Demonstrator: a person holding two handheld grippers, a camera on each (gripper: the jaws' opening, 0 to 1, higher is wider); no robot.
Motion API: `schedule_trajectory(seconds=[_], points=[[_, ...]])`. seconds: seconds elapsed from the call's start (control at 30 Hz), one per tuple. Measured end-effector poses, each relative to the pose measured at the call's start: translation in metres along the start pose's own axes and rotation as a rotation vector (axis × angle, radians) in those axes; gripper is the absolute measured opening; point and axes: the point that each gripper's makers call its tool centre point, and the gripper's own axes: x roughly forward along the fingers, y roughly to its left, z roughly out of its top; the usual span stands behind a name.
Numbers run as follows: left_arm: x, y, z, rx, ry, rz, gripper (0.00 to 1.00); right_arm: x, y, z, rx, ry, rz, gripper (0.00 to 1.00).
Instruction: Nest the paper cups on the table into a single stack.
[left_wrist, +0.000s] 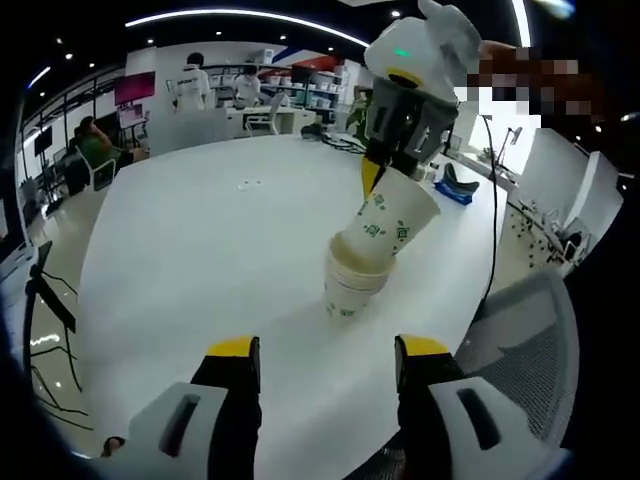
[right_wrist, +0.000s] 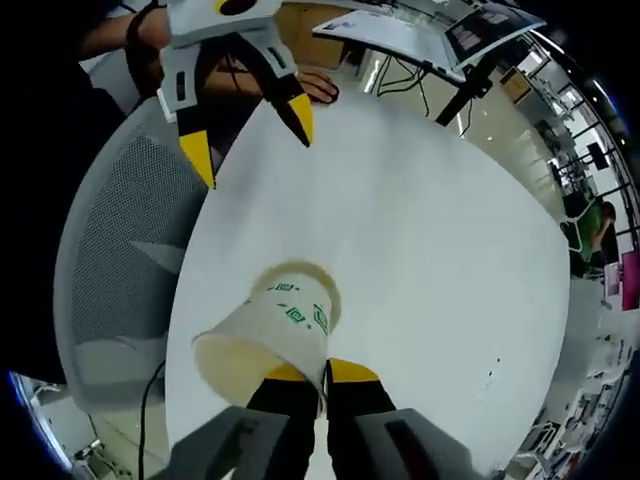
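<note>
A white paper cup with green marks (left_wrist: 392, 218) hangs tilted, its base dipping into the mouth of the cup stack (left_wrist: 350, 288) that stands upright on the white table (left_wrist: 200, 230). My right gripper (left_wrist: 385, 178) comes down from the upper right and is shut on the tilted cup's rim. In the right gripper view the held cup (right_wrist: 262, 335) lies just ahead of my right gripper (right_wrist: 320, 374), its mouth toward the lower left, and the stack's rim (right_wrist: 322, 283) peeks out behind it. My left gripper (left_wrist: 327, 350) stands open and empty short of the stack, also seen as the left gripper (right_wrist: 250, 135).
A grey mesh chair (left_wrist: 530, 350) stands at the table's near edge, the same chair (right_wrist: 110, 230) beside the left gripper. A person's hand (right_wrist: 315, 87) rests on the table (right_wrist: 430, 220). A cable (left_wrist: 492, 200) and a blue thing (left_wrist: 455, 190) lie at the far right. People (left_wrist: 190, 85) sit at distant desks.
</note>
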Motion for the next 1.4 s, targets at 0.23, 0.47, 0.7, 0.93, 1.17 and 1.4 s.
schedule_trajectory(seconds=[0.23,0.47,0.7,0.93,1.17,1.4], points=[[0.000,0.001,-0.002,-0.011,-0.002,-0.002,0.52,0.005,0.001,0.007,-0.031,0.012,0.007,0.00],[0.001,0.001,-0.003,-0.018,-0.002,-0.007,0.52,0.009,-0.002,0.013,-0.041,0.012,0.018,0.00],[0.002,0.001,-0.002,-0.019,-0.003,-0.008,0.52,0.014,-0.004,0.013,-0.031,0.009,0.026,0.00],[0.002,0.003,-0.003,-0.023,0.000,-0.005,0.52,0.017,-0.003,0.014,-0.022,-0.007,0.025,0.00],[0.003,0.002,-0.005,-0.022,0.008,-0.007,0.52,0.018,-0.002,0.014,-0.019,-0.014,0.026,0.00],[0.005,0.003,-0.004,-0.021,0.009,-0.010,0.51,0.020,-0.003,0.013,-0.008,-0.020,0.024,0.01]])
